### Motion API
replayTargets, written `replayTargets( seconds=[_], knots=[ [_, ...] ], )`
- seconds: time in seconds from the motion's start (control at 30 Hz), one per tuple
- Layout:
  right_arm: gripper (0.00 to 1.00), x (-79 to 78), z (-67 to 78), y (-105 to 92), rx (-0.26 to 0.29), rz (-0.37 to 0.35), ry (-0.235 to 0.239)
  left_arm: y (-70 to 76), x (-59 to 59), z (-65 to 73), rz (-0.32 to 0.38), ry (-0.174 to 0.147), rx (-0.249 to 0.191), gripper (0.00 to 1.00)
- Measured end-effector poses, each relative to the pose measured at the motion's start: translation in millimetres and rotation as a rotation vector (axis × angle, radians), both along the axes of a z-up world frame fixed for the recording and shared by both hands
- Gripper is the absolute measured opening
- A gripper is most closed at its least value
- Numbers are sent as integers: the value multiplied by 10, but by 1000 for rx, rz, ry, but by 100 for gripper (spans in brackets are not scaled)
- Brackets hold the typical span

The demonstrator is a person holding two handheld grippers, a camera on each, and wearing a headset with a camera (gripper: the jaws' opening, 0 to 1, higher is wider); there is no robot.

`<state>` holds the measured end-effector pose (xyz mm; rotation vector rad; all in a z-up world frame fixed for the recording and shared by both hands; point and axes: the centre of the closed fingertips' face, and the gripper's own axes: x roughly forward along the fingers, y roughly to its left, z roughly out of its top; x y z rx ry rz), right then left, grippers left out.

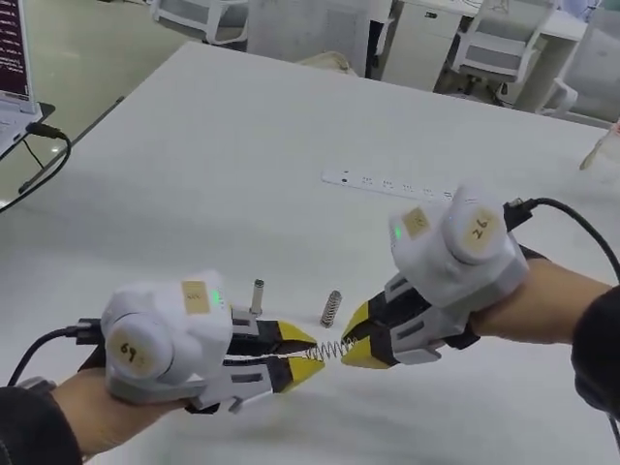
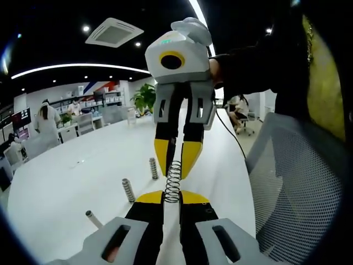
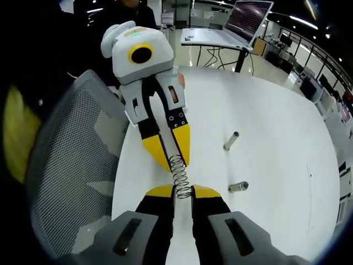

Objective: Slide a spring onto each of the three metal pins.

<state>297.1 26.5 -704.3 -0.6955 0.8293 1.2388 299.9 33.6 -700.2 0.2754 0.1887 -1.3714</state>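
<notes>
Thin coiled steel spring (image 1: 327, 351) held above the white table (image 1: 242, 174), one end pinched by the left gripper (image 1: 295, 356), the other by the right gripper (image 1: 355, 347). Keep it straight, then release one end before threading it over the bare upright metal pin (image 1: 258, 295)

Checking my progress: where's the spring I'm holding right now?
Head view, bottom centre: the spring is gripped between the left gripper and the right gripper, just below and right of the upright bare pin.
</notes>
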Motion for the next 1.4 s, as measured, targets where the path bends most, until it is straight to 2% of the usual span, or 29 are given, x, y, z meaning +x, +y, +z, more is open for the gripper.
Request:
replayTargets(
  seconds=[0.3,0.57,0.93,1.13,1.4],
  knots=[
    [8,11,155,115,-22,35,-14,36,58,9,31,6,-19,2],
    [8,-5,236,227,-51,75,-32,19,50,6,29,7,-26,2],
    [7,21,234,231,-141,102,-29,-27,69,1,34,11,-42,2],
    [7,26,234,232,-170,110,-19,-43,72,2,34,13,-51,2],
    [7,31,237,272,-181,120,-12,-69,70,-3,34,10,-54,2]
  ],
)
